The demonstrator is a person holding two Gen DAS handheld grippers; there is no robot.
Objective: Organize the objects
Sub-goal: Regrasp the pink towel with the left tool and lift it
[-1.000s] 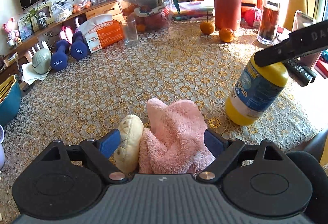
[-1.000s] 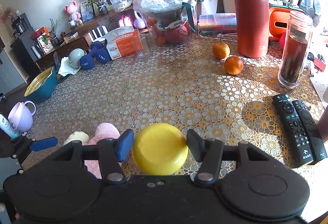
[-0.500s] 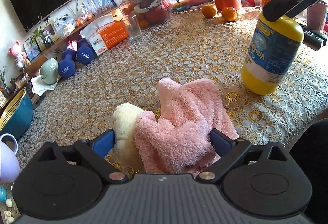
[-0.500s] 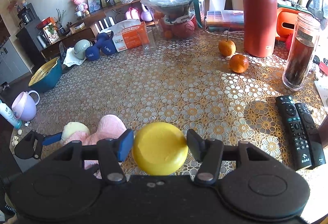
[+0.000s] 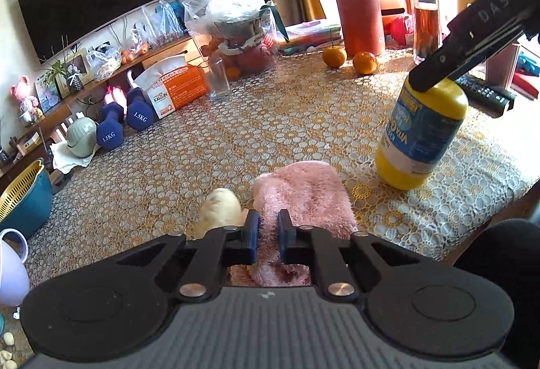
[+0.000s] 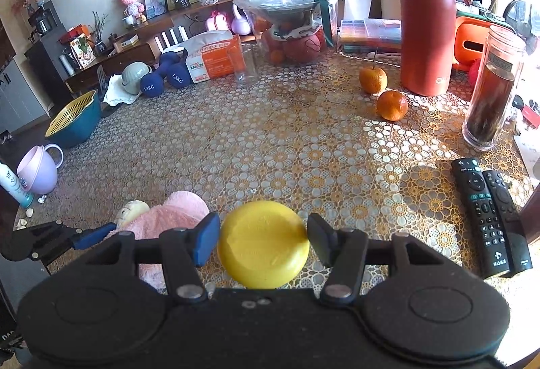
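A pink fluffy toy (image 5: 303,196) with a cream head (image 5: 221,208) lies at the near edge of the table. My left gripper (image 5: 267,235) is shut on the toy's pink fabric. The toy also shows in the right wrist view (image 6: 168,217). A yellow bottle (image 5: 423,132) with a blue label stands upright to the toy's right. My right gripper (image 6: 261,239) is around its yellow cap (image 6: 263,244) from above, jaws touching the cap on both sides. The right gripper's arm (image 5: 479,28) shows over the bottle in the left wrist view.
Two remotes (image 6: 492,213) lie at the right edge. Two oranges (image 6: 381,88), a red flask (image 6: 427,24), a dark jar (image 6: 492,88), a glass (image 6: 244,65), a bagged fruit bowl (image 6: 287,18), a tissue box (image 6: 212,58) and dumbbells (image 6: 162,78) stand further back.
My left gripper has closed from wide open onto the pink toy. The right gripper stays on the bottle cap.
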